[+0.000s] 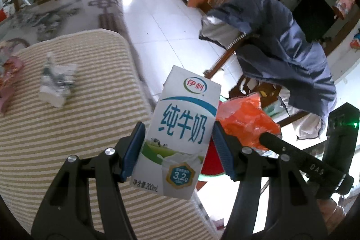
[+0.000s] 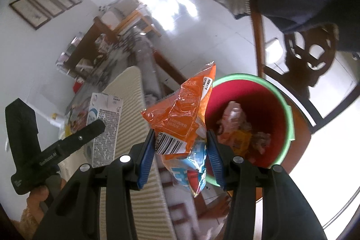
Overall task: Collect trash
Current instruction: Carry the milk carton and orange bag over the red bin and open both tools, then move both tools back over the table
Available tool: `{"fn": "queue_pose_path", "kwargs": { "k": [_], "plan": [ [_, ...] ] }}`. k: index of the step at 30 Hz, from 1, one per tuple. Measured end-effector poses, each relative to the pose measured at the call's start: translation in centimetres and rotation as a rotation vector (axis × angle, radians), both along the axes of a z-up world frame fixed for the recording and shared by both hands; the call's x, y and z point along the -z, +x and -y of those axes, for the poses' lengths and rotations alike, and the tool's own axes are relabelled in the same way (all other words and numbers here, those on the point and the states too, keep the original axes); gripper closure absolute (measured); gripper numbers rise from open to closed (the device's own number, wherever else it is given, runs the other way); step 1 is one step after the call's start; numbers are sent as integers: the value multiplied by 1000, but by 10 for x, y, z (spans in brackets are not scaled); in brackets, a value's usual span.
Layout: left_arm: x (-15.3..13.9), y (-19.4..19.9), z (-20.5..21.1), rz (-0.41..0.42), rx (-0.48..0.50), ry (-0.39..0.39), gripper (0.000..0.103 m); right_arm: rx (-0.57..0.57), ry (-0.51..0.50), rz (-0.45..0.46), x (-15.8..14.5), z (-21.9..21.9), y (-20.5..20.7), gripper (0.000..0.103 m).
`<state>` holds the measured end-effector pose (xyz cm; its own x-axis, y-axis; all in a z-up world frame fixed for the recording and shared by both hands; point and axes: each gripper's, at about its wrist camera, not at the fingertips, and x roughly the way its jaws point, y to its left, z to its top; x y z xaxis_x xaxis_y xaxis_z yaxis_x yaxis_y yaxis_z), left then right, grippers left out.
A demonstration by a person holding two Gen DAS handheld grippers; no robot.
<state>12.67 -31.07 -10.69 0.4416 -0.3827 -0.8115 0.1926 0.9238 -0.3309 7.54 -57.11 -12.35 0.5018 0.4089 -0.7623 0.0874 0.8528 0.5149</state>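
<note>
My left gripper [image 1: 177, 150] is shut on a white and blue milk carton [image 1: 180, 127] and holds it upright past the right edge of the striped mat [image 1: 67, 138]. The carton also shows in the right wrist view [image 2: 104, 127]. My right gripper [image 2: 181, 150] is shut on a crumpled orange snack bag [image 2: 182, 114], also seen in the left wrist view [image 1: 245, 123]. It hangs just left of a red bin with a green rim [image 2: 290, 114] that holds several wrappers [image 2: 236, 125].
A crushed white carton [image 1: 57, 84] and pinkish wrappers [image 1: 9, 80] lie on the striped mat. A wooden chair [image 2: 310, 55] with a blue jacket [image 1: 281, 44] draped over it stands beside the bin. White tiled floor [image 1: 162, 15] lies beyond.
</note>
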Motion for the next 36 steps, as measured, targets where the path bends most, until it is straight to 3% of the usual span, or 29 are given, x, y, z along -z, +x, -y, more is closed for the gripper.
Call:
{"fn": "queue_pose_path", "kwargs": {
  "k": [6,8,10,12,27,36],
  "plan": [
    [13,10,45,-44,111,7,43,74,16,-1,4,28,-3,54],
    [16,11,52,-55,120,14,28,97,12,5,4,34,-3,42],
    [19,10,54,-60,121,8,27,116,26,7,6,39,-3,33],
    [21,10,52,-68,117,9,27,127,34,1,7,42,-3,32],
    [17,-8,-22,-70,-32,-6,27,40,34,-23,10,-7,11,32],
    [20,-40,-96,-73,-103,-24,27,-67,-8,-29,9,-92,9,32]
  ]
}}
